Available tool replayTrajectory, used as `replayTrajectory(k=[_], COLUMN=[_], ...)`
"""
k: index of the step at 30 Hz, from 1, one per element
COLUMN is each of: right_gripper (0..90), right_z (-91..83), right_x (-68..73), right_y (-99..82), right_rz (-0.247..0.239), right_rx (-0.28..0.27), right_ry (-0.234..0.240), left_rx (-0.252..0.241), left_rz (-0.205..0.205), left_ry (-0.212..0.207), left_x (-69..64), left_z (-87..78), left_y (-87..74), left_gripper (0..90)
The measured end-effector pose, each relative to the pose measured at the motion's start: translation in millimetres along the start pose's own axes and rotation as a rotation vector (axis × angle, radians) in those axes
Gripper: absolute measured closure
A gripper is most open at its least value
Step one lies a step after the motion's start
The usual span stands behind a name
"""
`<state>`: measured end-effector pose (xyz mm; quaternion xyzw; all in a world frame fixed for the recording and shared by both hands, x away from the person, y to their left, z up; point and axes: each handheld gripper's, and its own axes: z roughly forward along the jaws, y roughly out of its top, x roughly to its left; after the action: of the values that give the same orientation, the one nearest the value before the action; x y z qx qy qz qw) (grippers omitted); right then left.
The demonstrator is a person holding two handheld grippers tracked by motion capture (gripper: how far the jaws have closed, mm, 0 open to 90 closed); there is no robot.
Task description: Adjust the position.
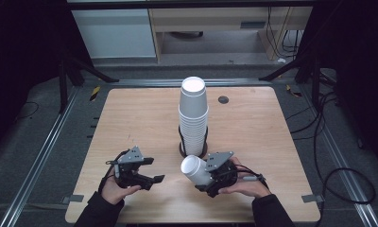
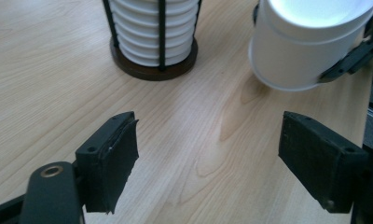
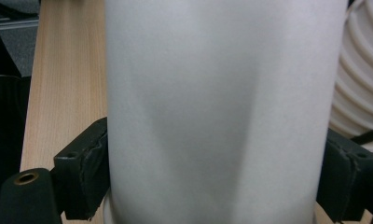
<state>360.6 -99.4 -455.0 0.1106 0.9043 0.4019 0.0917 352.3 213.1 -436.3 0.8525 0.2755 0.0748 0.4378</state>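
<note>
The right claw (image 1: 202, 174) gripped a white cup (image 1: 196, 170) beside the cup stack (image 1: 193, 118), while the left claw (image 1: 151, 170) stood open and empty over the worktop (image 1: 130, 118).

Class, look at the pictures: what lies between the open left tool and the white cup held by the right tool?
Nothing: only bare wooden table separates the left tool from the cup, seen in the left gripper view.

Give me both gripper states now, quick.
Left gripper: open, nothing between its jaws.
Right gripper: closed on a white paper cup.
</note>
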Motion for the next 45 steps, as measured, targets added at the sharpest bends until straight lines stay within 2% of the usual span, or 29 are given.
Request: replayTrajectory(k=[6, 18, 30, 45], right_gripper=[13.3, 13.4, 13.4, 13.3], right_z=[8.5, 15.8, 29.2, 44.4], right_x=[-0.2, 2.1, 9.3, 19.2], right_y=[7.3, 17.4, 23.8, 29.4], right_rz=[-0.031, -0.083, -0.131, -0.182], right_rx=[0.008, 0.025, 0.056, 0.098], right_ry=[0.006, 0.005, 0.016, 0.025], left_rx=[0.004, 0.026, 0.035, 0.079], left_rz=[0.032, 0.058, 0.062, 0.063], left_ry=[-0.038, -0.116, -0.132, -0.150], left_x=[-8.9, -23.8, -29.5, -31.1], left_z=[4.7, 20.7, 25.8, 37.1], left_y=[7.1, 18.0, 24.0, 22.6], left_gripper=[18.3, 15.4, 15.2, 16.5])
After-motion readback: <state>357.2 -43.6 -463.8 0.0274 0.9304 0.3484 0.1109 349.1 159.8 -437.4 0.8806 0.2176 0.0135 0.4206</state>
